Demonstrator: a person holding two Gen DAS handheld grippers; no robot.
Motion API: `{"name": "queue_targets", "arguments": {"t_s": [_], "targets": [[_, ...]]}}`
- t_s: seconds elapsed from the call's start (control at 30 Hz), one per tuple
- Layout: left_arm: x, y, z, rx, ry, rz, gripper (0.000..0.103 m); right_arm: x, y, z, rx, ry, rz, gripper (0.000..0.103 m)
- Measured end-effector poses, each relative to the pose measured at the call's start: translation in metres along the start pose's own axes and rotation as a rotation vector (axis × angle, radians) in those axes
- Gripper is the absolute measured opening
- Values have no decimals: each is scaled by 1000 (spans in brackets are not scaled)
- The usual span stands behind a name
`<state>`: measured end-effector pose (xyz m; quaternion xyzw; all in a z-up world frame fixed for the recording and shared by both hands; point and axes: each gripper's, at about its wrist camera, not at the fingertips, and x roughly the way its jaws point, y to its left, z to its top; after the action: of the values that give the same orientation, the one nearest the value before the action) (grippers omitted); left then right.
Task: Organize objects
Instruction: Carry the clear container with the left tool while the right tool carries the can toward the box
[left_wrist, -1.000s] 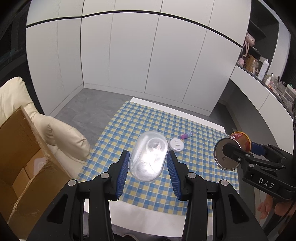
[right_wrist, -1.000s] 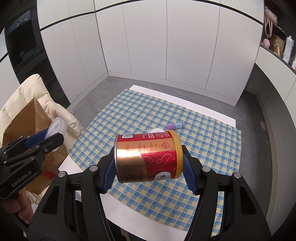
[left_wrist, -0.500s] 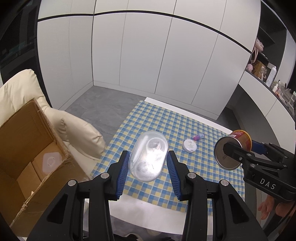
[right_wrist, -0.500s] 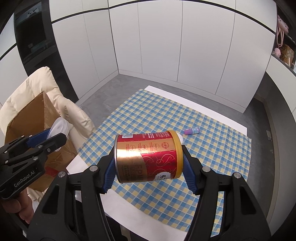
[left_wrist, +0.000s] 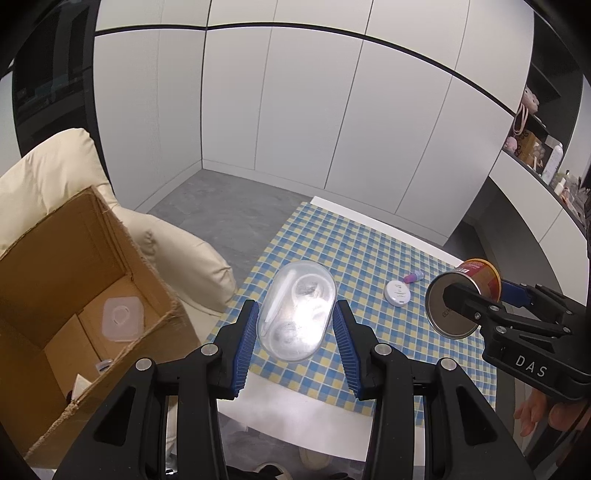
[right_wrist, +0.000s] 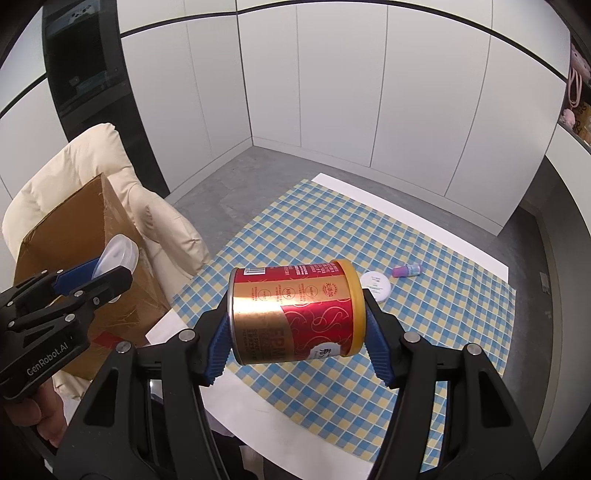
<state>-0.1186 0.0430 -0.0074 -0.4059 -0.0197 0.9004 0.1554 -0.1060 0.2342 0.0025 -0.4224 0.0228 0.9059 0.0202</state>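
Note:
My left gripper (left_wrist: 297, 319) is shut on a clear oval plastic case (left_wrist: 297, 314), held in the air above the near left corner of the checked table (left_wrist: 362, 240). My right gripper (right_wrist: 295, 315) is shut on a red and gold can (right_wrist: 295, 314) lying sideways between its blue pads, its yellow lid to the right. In the left wrist view the can (left_wrist: 461, 299) shows end-on at the right. An open cardboard box (left_wrist: 74, 295) sits on a cream chair at the left, with a translucent square lid (left_wrist: 122, 319) on its floor.
A small round white tin (left_wrist: 397, 293) and a little purple bottle (left_wrist: 413, 276) lie on the blue and yellow checked cloth. The cream cushioned chair (left_wrist: 177, 254) stands between box and table. White cupboards line the far wall, with shelves of items at the right (left_wrist: 539, 151).
Both grippers have shifted leftward with their loads. The cardboard box has come further into view and closer, and the table items have slid right in the frames.

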Motion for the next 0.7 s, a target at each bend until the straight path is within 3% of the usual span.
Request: {"name": "queue_targets", "arguments": {"t_s": [0.7], "targets": [[-12, 37, -8, -52, -11, 50, 41, 10, 35, 8, -41, -3, 34, 64]]}}
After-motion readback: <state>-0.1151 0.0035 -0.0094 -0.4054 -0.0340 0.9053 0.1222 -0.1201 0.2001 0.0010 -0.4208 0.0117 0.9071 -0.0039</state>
